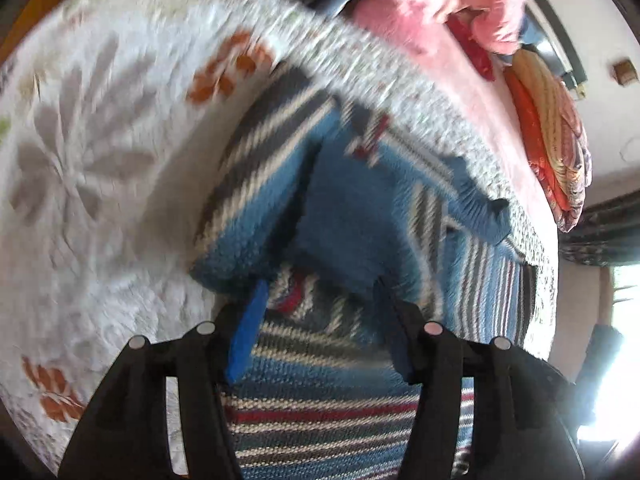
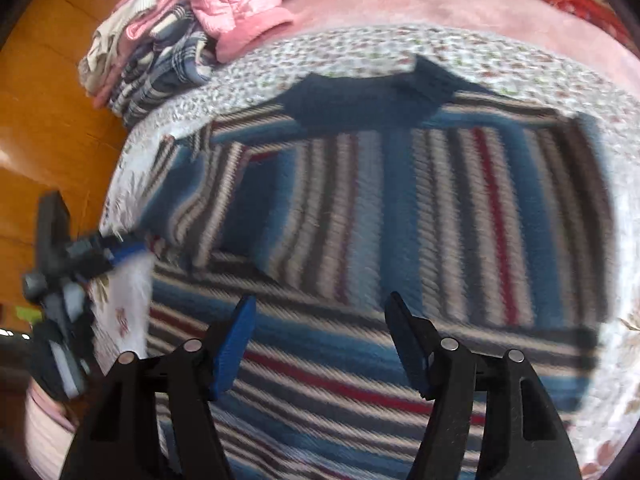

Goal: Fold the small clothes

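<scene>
Fingers [image 2: 240,332] spread; only right view shows clothes pile [image 2: 160,48].

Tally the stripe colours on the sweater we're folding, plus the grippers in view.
Striped knit sweater, stripe colours:
Blue: 1
Grey: 1
White: 1
Red: 1
Total colours: 4

Grippers: 2, left gripper and right gripper, both open above the sweater.
</scene>
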